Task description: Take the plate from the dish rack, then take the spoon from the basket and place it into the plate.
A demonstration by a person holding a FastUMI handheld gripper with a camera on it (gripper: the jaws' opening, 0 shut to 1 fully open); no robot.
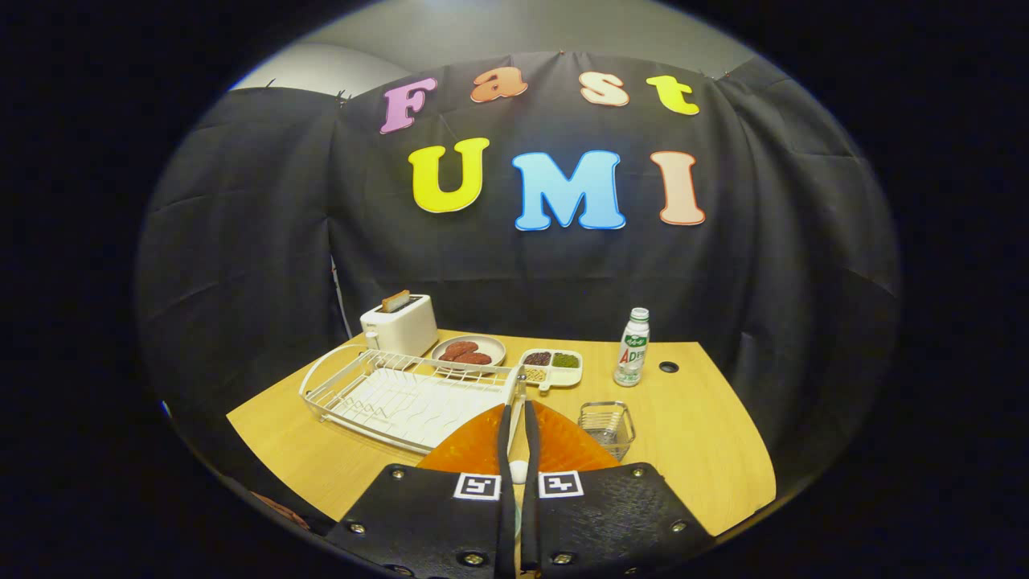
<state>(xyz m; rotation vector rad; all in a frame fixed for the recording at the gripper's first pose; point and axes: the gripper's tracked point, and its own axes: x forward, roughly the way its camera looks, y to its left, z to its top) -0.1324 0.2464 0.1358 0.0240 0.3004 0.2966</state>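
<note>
An orange plate lies flat on the wooden table, right under my fingers and just in front of the dish rack. My gripper hangs over the middle of the plate, shut on a slim pale spoon. One end of the spoon sticks out past the fingertips toward the rack's near corner; its other end shows as a pale lump between the fingers near their base. The white wire dish rack holds no dishes. To the right of the plate stands a small clear wire basket with nothing in it.
Along the back of the table are a white toaster with a slice in it, a grey plate of reddish food, a divided snack tray and a white bottle. A round hole is near the bottle.
</note>
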